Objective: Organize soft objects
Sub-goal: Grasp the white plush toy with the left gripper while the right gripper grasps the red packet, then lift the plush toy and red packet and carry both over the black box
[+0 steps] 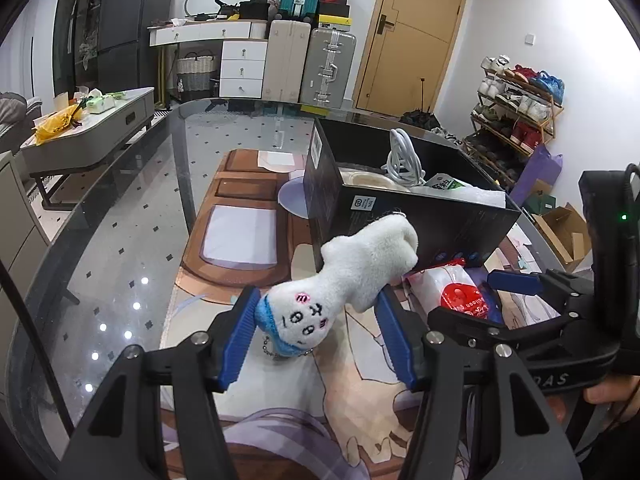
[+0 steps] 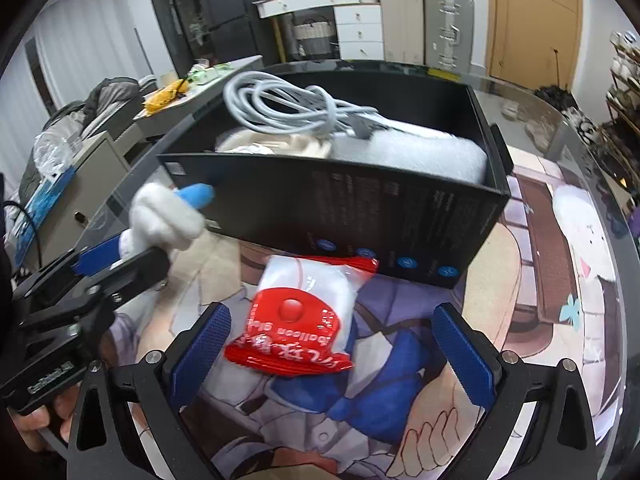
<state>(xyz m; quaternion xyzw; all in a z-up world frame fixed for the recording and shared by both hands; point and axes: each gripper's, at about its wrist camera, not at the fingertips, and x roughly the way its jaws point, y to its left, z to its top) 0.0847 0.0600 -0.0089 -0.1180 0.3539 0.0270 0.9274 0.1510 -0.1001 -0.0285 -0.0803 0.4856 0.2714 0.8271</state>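
My left gripper (image 1: 318, 332) is shut on a white plush toy (image 1: 360, 272) with a blue collar and a stitched face, holding it tilted above the mat in front of the black box (image 1: 400, 220). In the right wrist view the same toy (image 2: 164, 216) and left gripper (image 2: 132, 250) appear at the left, beside the box (image 2: 360, 208). My right gripper (image 2: 334, 348) stands open over a red and white packet (image 2: 300, 312) that lies on the mat against the box's front wall. Its pads sit on either side of the packet without pressing it. The right gripper (image 1: 492, 300) also shows in the left wrist view.
The box holds a coiled white cable (image 2: 288, 108), white foam (image 2: 412, 156) and cream items. A printed mat (image 2: 540, 280) covers the round glass table (image 1: 120, 240). A hand (image 2: 40, 428) grips the left handle. Suitcases, drawers and a shoe rack (image 1: 516, 108) stand beyond.
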